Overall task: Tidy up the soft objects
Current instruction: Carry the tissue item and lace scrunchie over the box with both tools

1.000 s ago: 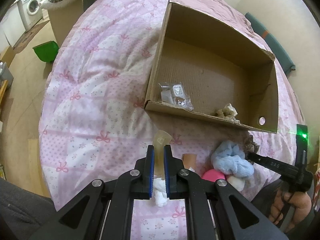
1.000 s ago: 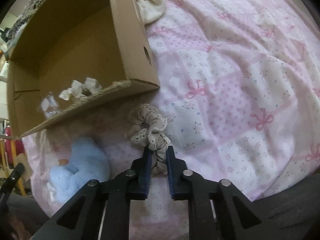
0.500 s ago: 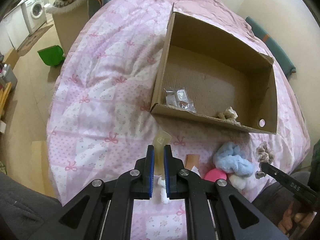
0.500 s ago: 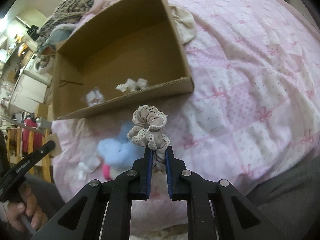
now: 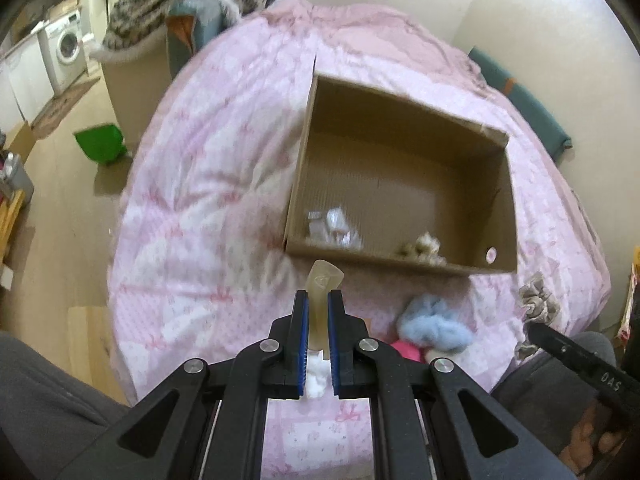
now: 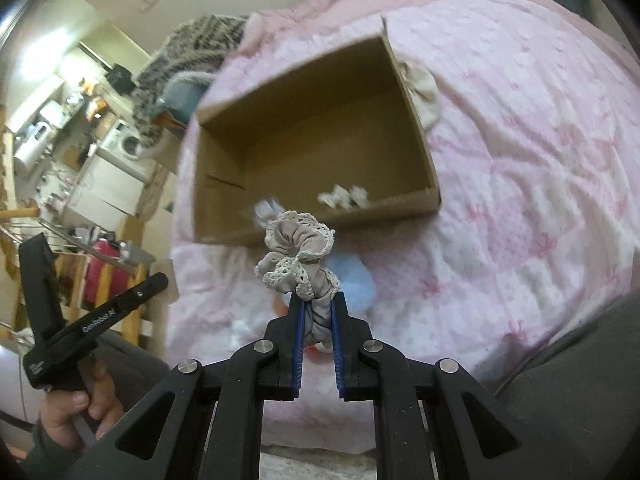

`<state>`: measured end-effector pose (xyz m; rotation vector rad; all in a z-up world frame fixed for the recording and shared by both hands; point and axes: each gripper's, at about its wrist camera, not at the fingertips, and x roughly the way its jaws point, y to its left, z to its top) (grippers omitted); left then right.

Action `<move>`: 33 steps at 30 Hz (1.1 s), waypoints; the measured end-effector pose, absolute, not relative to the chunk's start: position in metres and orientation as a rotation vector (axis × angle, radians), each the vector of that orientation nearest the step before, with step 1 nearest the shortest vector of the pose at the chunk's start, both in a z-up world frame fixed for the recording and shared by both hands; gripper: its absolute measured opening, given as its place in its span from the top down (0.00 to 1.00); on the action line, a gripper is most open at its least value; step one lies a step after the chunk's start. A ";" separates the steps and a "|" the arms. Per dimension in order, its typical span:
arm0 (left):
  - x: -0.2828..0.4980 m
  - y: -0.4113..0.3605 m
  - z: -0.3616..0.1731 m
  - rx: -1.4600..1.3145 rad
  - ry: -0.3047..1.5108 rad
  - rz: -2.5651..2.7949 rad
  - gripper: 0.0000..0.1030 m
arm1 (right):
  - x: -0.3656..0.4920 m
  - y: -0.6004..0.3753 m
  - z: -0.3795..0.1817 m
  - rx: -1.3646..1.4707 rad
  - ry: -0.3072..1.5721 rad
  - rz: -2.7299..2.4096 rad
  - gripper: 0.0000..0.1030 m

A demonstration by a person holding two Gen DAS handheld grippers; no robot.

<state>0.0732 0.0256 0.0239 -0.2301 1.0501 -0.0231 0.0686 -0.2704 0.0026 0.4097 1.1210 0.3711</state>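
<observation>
The right gripper [image 6: 318, 312] is clamped on a beige lace-edged scrunchie [image 6: 298, 256], which sticks up from between its blue pads, lifted clear of the pink quilt [image 6: 520, 200]. Beyond it sits an open cardboard box [image 6: 416, 128] with a few small items inside (blurred). The left gripper [image 5: 318, 308] is closed on a pale translucent strip [image 5: 322, 296] that stands upright between its pads. A fluffy blue scrunchie [image 5: 434, 324] lies on the quilt just before the box.
</observation>
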 end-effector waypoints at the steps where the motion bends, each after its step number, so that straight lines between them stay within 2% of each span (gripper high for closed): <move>1: 0.074 0.026 0.028 -0.226 1.039 -0.024 0.92 | 0.069 -0.271 0.008 0.406 1.102 0.376 0.86; 11: 0.107 0.029 0.069 -0.230 0.949 -0.049 0.92 | 0.095 -0.264 0.059 0.384 0.957 0.443 0.86; 16: 0.129 0.021 0.077 -0.179 0.931 -0.060 0.92 | 0.117 -0.256 0.068 0.353 0.925 0.457 0.86; 22: 0.159 0.005 0.067 -0.110 0.934 -0.066 0.92 | 0.149 -0.253 0.056 0.355 0.919 0.455 0.86; 33: 0.194 -0.023 0.016 -0.057 0.953 -0.137 0.92 | 0.181 -0.256 -0.002 0.357 0.992 0.388 0.86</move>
